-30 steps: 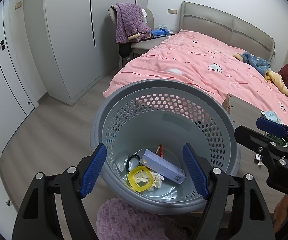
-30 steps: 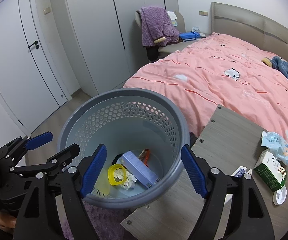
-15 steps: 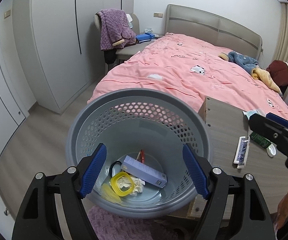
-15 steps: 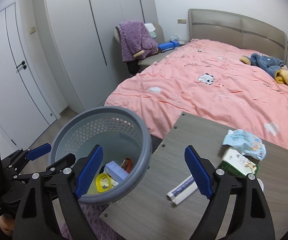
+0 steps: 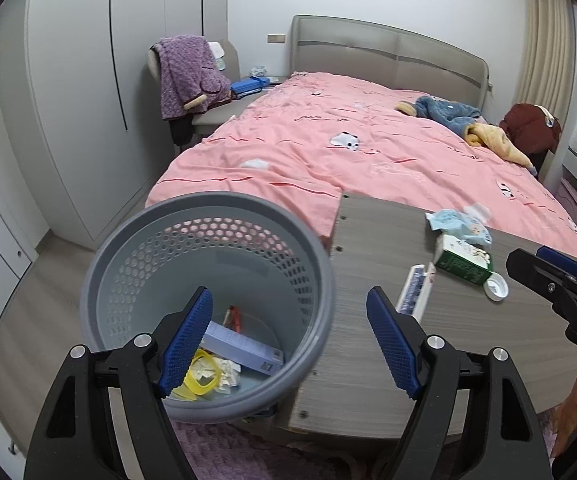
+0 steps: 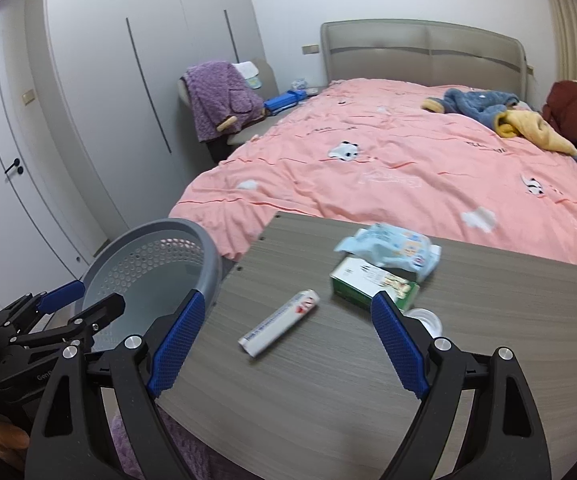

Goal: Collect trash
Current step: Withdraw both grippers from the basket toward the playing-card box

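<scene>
A grey perforated trash basket [image 5: 100, 280] stands left of the wooden table [image 5: 360, 360]; it also shows in the right wrist view [image 6: 208, 248]. It holds a purple box [image 5: 244, 348], a yellow ring [image 5: 200, 376] and crumpled paper. On the table lie a white tube [image 6: 280, 322], a green carton [image 6: 368, 284], a blue wipes pack [image 6: 388, 246] and a white cap [image 5: 495, 286]. My left gripper [image 5: 288, 340] is open and empty over the basket's right rim. My right gripper [image 6: 284, 348] is open and empty over the table, near the tube.
A bed with a pink duvet [image 6: 388, 160] lies behind the table, with blue and yellow clothes [image 6: 496, 116] on it. A chair with a purple blanket [image 5: 184, 76] stands by the white wardrobe [image 5: 88, 80]. A purple rug [image 5: 228, 452] lies below.
Both grippers have swung right, away from above the basket toward the table. The tube, carton and wipes pack have come into fuller view. Both stay open and empty.
</scene>
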`<state>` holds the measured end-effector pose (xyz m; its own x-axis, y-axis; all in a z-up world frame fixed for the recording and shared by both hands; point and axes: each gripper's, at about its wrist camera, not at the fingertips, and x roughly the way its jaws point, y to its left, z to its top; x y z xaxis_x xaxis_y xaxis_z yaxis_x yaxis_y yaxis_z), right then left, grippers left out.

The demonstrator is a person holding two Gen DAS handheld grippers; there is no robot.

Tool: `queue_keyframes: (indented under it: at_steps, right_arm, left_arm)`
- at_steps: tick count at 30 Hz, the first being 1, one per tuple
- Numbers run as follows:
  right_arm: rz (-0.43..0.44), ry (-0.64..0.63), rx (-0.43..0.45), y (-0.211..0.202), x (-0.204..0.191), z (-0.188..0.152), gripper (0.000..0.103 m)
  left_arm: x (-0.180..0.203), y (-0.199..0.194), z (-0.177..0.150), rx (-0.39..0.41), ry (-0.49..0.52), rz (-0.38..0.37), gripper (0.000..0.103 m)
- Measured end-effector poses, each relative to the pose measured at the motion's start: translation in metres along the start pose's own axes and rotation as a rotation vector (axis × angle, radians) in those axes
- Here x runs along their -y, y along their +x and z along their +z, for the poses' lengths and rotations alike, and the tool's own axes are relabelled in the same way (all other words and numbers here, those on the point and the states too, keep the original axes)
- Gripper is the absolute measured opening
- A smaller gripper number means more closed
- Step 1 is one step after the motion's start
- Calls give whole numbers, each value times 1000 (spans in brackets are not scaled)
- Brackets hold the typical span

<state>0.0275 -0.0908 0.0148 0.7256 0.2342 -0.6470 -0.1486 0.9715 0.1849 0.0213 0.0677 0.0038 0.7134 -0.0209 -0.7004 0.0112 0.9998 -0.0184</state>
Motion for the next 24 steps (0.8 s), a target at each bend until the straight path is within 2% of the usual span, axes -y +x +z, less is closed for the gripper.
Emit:
queue_keyframes:
  at_steps: [11, 17, 24]
  right_arm:
    - [-67, 77, -45, -8, 56, -31, 83]
    - [-92, 122, -73, 3, 80, -38, 83]
    - [-104, 124, -110, 21, 89, -39, 83]
  left_arm:
    - [54, 21, -12, -56, 74, -38, 76]
    - [70, 33, -13, -80, 104, -40, 76]
    - [78, 55, -8, -117, 114, -40, 76]
